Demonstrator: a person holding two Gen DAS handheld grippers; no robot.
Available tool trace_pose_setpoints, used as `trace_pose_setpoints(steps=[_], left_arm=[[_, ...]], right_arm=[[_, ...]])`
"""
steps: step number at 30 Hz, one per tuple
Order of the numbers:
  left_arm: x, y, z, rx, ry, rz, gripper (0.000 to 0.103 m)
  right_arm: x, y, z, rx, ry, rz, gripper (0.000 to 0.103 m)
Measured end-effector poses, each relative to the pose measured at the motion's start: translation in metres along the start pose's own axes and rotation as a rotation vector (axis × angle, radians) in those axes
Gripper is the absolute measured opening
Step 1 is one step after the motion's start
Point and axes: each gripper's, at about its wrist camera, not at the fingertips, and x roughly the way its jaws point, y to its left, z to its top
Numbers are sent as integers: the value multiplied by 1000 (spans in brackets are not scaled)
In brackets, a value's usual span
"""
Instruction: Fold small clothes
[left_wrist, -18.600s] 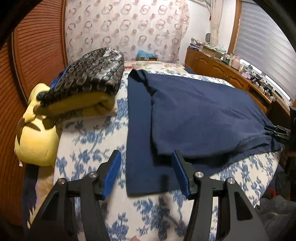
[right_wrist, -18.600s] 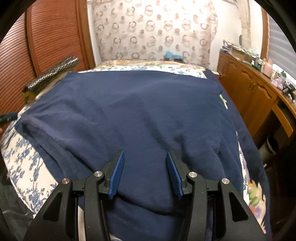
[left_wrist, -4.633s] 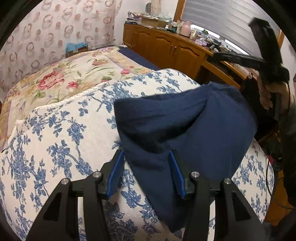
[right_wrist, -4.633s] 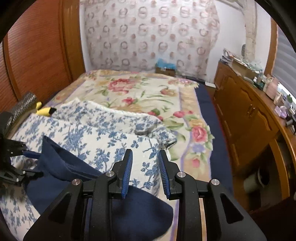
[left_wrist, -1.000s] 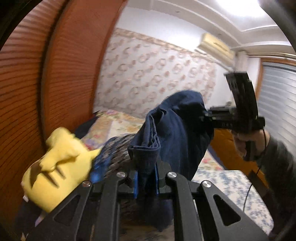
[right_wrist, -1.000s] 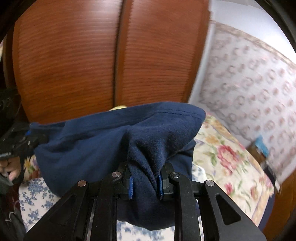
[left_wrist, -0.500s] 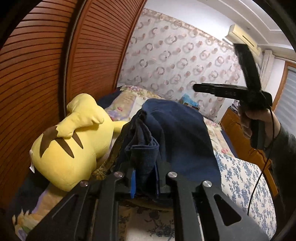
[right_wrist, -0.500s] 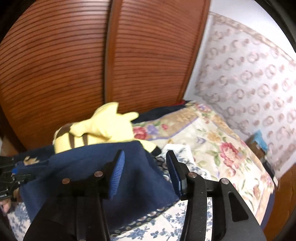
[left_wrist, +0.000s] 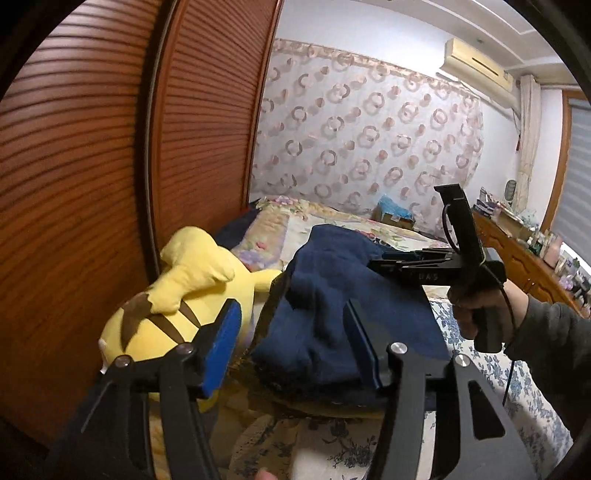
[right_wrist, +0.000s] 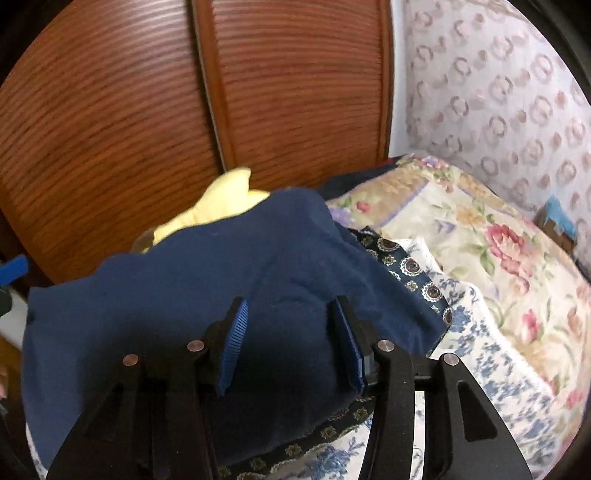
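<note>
The folded navy garment (left_wrist: 332, 306) lies on top of a dark patterned folded cloth (right_wrist: 410, 267), beside the yellow plush toy. My left gripper (left_wrist: 291, 341) is open at the garment's near end, its blue pads apart and off the cloth. My right gripper (right_wrist: 290, 341) is open just over the garment (right_wrist: 207, 295); it also shows in the left wrist view (left_wrist: 413, 262), held above the garment's far side.
A yellow plush toy (left_wrist: 177, 299) lies left of the pile against the wooden slatted wardrobe doors (left_wrist: 110, 147). The bed has a blue-floral cover (left_wrist: 491, 373) and a flowered quilt (right_wrist: 480, 229). A wooden dresser (left_wrist: 532, 266) stands at right.
Both grippers carried the folded garment to the pile and set it down. The right opened half a second ago; the left has just opened and let go.
</note>
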Motion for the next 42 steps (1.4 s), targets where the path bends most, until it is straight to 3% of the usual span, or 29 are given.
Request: trace_pose_setpoints(steps=[5,10,19,23,27,35,42], left_arm=[[-11,-12,2,35,-14,-9,57],[-21,-38,-2,101,-15,-28,57],[-40,-92,-15,166,1,-94,57],[-44,-117,-22,199,9,-124,57],[-47,-141,-28,228,30,-136,57],[-72,-178,-35,242,9,-200,57],[-91,-199,-34,261,-29,-213,58]], right_arm=[[-31,4,-5,31,-52,-52,48],[-98,26,-32,39,-164,-112,48],[-197,49,-100,98,-203,-254,54],[-227,53,-131,148,-221,-318,67],[-256,56,-164,202,-239,-395,73],[-323,67,-216,312,-303,-527,74],[-376,77,-241,369,-370,-608,74]])
